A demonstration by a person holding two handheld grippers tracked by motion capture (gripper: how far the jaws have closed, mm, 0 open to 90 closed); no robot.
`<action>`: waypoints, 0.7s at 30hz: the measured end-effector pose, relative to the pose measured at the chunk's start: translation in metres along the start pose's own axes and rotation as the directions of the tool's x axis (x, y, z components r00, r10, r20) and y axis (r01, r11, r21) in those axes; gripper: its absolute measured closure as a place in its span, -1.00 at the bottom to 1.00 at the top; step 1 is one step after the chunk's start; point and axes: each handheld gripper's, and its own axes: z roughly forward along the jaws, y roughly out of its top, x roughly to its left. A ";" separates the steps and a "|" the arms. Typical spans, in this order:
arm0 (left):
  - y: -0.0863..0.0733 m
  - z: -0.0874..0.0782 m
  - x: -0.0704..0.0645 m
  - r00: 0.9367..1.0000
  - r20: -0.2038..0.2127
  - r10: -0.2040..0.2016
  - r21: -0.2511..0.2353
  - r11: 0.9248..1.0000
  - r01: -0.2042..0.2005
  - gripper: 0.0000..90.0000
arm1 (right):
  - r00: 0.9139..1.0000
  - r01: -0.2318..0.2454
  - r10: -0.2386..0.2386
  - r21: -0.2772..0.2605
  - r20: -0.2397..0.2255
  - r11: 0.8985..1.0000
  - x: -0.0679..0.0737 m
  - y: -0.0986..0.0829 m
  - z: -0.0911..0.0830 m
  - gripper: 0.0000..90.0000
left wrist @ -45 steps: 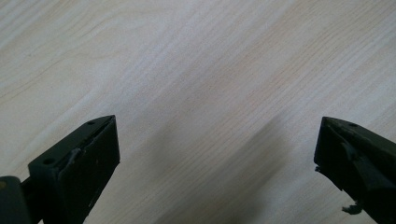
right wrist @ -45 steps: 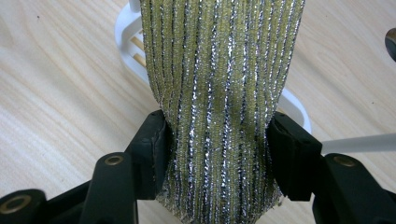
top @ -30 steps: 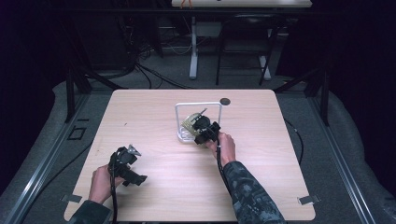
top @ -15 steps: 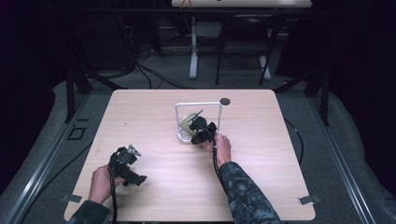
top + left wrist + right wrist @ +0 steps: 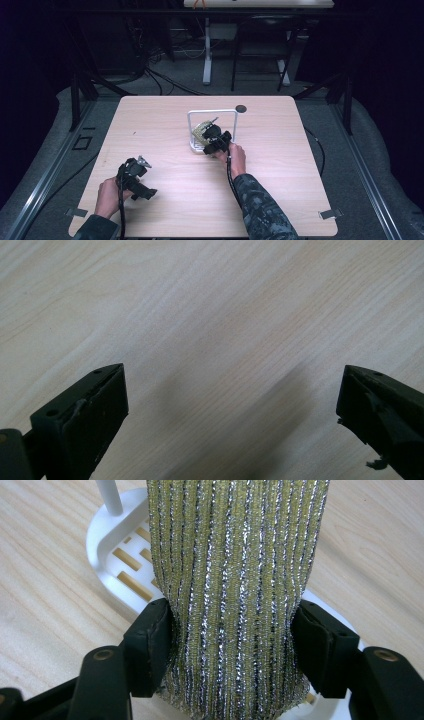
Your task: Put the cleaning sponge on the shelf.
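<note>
Counter: a pale wood-grain counter (image 5: 165,125) carries a white slotted plastic rack with a thin white wire hoop (image 5: 197,145), set a little behind its middle.
Scourer: a yellow-green ribbed scouring pad shot with silver thread (image 5: 235,580) stands over the rack's base, under the hoop; in the high view it shows as a pale lump (image 5: 201,131) just left of the right gripper.
Right gripper: the black right gripper (image 5: 230,645) has its fingers (image 5: 150,640) clamped on the pad from both sides, pinching in its lower part, with the rack's slotted base under them. In the high view the gripper (image 5: 216,141) sits at the rack's front right, the right hand (image 5: 235,157) behind it.
Left gripper: the black left gripper (image 5: 136,177) is held by the left hand (image 5: 107,195) near the counter's front left corner, well apart from the rack. Its fingers (image 5: 85,420) stand wide apart over bare wood.
Small item: a dark round disc (image 5: 241,108) lies near the counter's far edge, just right of the hoop.
Change from one second ago: the right hand and gripper have drawn slightly left and nearer the front edge, the pad with them; the left gripper has kept its place.
</note>
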 end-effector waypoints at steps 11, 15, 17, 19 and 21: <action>0.000 -0.001 0.001 1.000 0.000 -0.003 -0.005 1.000 0.003 -0.99 | 1.000 -0.016 0.016 -0.007 0.014 1.000 0.003 0.001 0.001 -0.56; -0.001 -0.001 0.001 1.000 -0.001 -0.004 -0.006 1.000 0.004 -0.99 | 1.000 -0.008 0.008 -0.022 0.016 1.000 0.004 0.001 -0.002 -0.59; -0.001 -0.001 0.001 1.000 0.000 -0.002 -0.006 1.000 0.002 -0.99 | 1.000 -0.003 0.004 -0.033 0.010 0.999 0.005 0.001 -0.004 -0.59; 0.000 -0.001 0.001 1.000 0.000 -0.003 -0.005 1.000 0.003 -0.99 | 1.000 -0.001 0.002 -0.044 0.009 0.999 0.005 0.001 -0.006 -0.58; 0.000 -0.001 0.001 1.000 0.000 -0.003 -0.006 1.000 0.003 -0.99 | 1.000 -0.003 0.003 -0.051 0.003 0.999 0.006 0.002 -0.009 -0.58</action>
